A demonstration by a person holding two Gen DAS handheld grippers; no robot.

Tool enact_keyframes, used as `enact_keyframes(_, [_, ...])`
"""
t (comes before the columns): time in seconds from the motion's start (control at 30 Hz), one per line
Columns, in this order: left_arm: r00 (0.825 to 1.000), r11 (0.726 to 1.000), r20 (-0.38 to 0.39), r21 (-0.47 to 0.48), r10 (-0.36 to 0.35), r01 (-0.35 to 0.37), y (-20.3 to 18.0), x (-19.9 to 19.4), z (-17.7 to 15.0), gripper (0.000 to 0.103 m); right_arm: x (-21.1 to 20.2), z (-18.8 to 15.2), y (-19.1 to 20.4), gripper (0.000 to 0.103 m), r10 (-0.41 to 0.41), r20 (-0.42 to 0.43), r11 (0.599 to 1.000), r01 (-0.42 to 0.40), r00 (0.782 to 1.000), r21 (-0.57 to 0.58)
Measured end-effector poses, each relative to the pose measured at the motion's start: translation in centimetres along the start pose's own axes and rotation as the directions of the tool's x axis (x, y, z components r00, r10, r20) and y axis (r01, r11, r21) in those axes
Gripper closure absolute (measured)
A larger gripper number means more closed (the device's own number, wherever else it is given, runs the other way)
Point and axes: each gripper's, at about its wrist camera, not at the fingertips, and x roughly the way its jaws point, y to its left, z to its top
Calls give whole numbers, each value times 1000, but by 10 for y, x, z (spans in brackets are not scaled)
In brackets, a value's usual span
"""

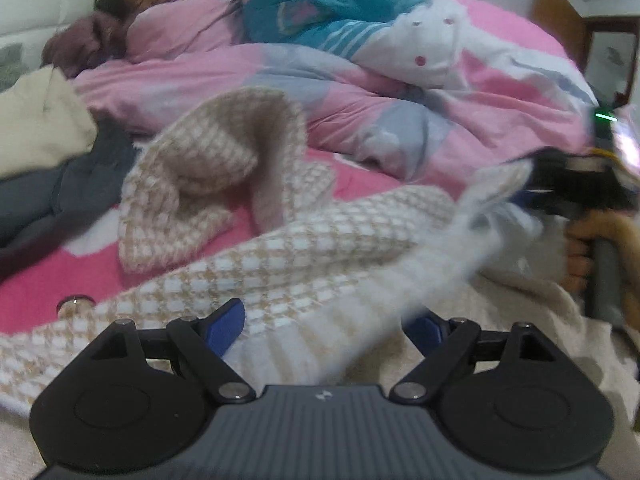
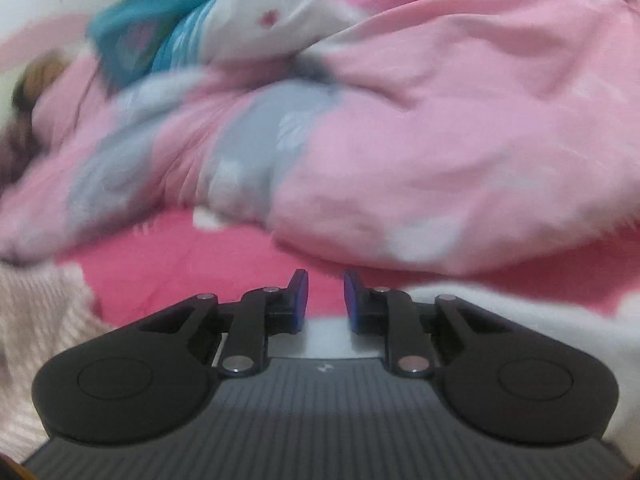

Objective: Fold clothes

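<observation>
A: How many tools, and what's each doing?

B: Two. Left tool (image 1: pixel 322 330), bottom centre of its view, is spread wide w/ the checked knit garment (image 1: pixel 280 248) lying between the fingers, not pinched. Right tool (image 2: pixel 325 298) is narrowed to a small gap, nothing visible between; in the left view, at right, a corner of cloth sits at its tip, too blurred to tell if gripped.

A: Garment where?

B: On the pink bed (image 1: pixel 52 276), mid-frame. One cream garment (image 1: pixel 36 120) and one dark garment (image 1: pixel 48 196) at left, one pink quilt (image 2: pixel 440 128) behind, one person (image 1: pixel 132 4) lying upper left.
</observation>
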Motion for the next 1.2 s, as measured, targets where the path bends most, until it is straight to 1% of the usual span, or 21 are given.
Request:
enact_keyframes(0.1, [1000,1000,21,-23,14,-13,5,-1,2,16,-54,-3,-10,82,101,53,995,-101,993,7])
enact_keyframes(0.17, [999,999,37,-36,23,-22,7,-1,4,16,-91,-7,-8,79,176,57,984,-176,983,-21])
enact_keyframes(0.2, [999,999,45,-42,28,-26,8,-1,5,16,-105,-11,-6,77,209,46,977,-207,977,-46])
enact_keyframes(0.23, [998,998,53,-49,33,-30,10,-2,6,16,-115,-16,-2,72,232,24,970,-230,972,-80])
enact_keyframes(0.3, [997,997,68,-62,41,-37,12,-3,8,16,-117,-32,13,71,235,-65,954,-243,970,-178])
enact_keyframes(0.33, [996,997,73,-66,46,-41,13,-3,9,16,-112,-43,21,71,211,-111,946,-232,971,-229])
enact_keyframes(0.4, [995,996,80,-75,52,-46,16,-4,11,16,-93,-65,35,71,151,-178,935,-198,972,-292])
enact_keyframes(0.47, [995,995,87,-88,59,-51,20,-5,13,16,-67,-79,40,73,113,-219,939,-176,969,-296])
enact_keyframes(0.53, [993,993,94,-103,66,-56,24,-6,15,16,-40,-87,44,74,66,-228,946,-133,972,-295])
enact_keyframes(0.6, [992,992,100,-111,73,-62,27,-5,17,16,-18,-84,40,78,36,-212,965,-89,977,-247])
enact_keyframes(0.67, [992,991,102,-120,75,-63,30,-5,19,16,0,-72,32,90,25,-181,984,-56,983,-171])
enact_keyframes(0.7, [992,990,103,-124,74,-61,31,-5,20,16,6,-64,27,91,31,-167,990,-53,985,-128])
enact_keyframes(0.73, [992,990,105,-126,74,-61,32,-5,20,16,10,-56,25,93,39,-149,994,-54,988,-97])
enact_keyframes(0.83, [992,990,106,-128,74,-60,35,-4,21,16,13,-35,23,93,65,-72,996,-69,995,-50])
enact_keyframes(0.9, [993,990,99,-127,68,-55,36,-3,20,16,19,-23,23,93,78,-46,996,-80,996,-41])
enact_keyframes(0.93, [993,991,97,-124,65,-53,36,-2,20,16,26,-19,22,93,71,-41,996,-73,997,-42])
enact_keyframes(1.0, [994,993,94,-109,62,-51,33,-1,19,16,44,-12,17,93,55,-52,998,-56,997,-22])
enact_keyframes(1.1, [993,996,96,-63,66,-60,26,2,16,15,80,-16,3,94,42,-128,998,-35,991,57])
enact_keyframes(1.13, [993,997,95,-45,71,-67,23,3,14,15,94,-21,0,98,34,-158,998,-25,987,61])
enact_keyframes(1.2, [993,997,92,-28,77,-75,20,5,13,15,99,-25,-2,98,41,-159,997,-30,987,71])
